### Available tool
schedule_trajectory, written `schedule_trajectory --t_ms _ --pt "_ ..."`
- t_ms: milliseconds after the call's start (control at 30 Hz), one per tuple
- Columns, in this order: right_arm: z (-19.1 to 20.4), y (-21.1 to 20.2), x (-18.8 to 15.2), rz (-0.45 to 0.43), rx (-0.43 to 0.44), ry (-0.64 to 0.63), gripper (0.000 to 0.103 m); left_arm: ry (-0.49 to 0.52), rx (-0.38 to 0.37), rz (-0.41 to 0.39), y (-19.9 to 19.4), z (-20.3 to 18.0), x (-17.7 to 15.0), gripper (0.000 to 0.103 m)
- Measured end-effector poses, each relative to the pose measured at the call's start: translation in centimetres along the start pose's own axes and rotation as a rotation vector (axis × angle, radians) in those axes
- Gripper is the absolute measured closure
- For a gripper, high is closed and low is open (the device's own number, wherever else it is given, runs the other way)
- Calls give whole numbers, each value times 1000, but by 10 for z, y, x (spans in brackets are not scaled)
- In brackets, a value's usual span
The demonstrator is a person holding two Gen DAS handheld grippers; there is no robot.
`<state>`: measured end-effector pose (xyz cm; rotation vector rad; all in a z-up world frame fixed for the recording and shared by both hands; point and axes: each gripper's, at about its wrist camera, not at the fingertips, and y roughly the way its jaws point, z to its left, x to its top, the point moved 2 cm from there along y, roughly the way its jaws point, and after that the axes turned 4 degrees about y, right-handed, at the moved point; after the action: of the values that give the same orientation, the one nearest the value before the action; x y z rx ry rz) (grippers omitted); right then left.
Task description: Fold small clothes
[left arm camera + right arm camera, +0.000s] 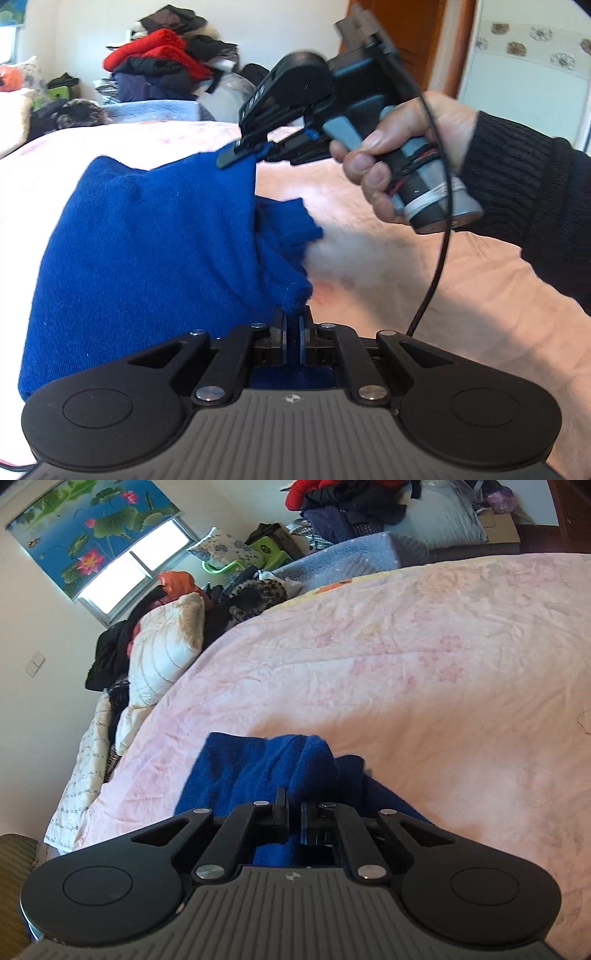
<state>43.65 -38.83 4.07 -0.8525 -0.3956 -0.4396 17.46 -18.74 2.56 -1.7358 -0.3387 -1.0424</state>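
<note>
A blue knitted garment (140,251) fills the left half of the left wrist view, held up off the pink bedspread (424,266) that covers the bed. Its cloth hangs as one broad sheet between two held points, so its long axis runs from the bottom centre of that frame up to the middle, leaning slightly left. A ribbed cuff (291,221) sticks out to the right of the sheet's edge, pointing toward the right of the frame. The left tool (294,325), at the bottom centre, has its jaws pressed together on a bunched corner of the garment. The right tool (236,153), gripped by a hand (399,158) with a dark ribbed sleeve (524,199) in the upper right, pinches the upper edge of the cloth in the middle of the frame, and its black cable (439,221) loops down toward the lower centre. In the right wrist view the right tool (294,808) sits at the bottom centre with its jaws closed on a fold of the blue garment (258,771), which bunches just above them and trails toward the lower left. The bedspread (406,664) spreads across the centre and right there. A heap of clothes (162,62) lies at the upper left of the left wrist view.
</note>
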Motion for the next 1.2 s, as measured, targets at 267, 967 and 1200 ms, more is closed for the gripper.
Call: schedule_trajectory --t_ms 267,967,1200 --pt "-26 -3 -17 -9 -18 64 94 19 -2 50 6 0 -8 97" --pt "25 -6 -23 -57 -88 -129 56 38 29 91 14 -4 -8 97" --pt "15 25 -54 -31 -175 -236 57 91 41 49 14 -9 -16 97"
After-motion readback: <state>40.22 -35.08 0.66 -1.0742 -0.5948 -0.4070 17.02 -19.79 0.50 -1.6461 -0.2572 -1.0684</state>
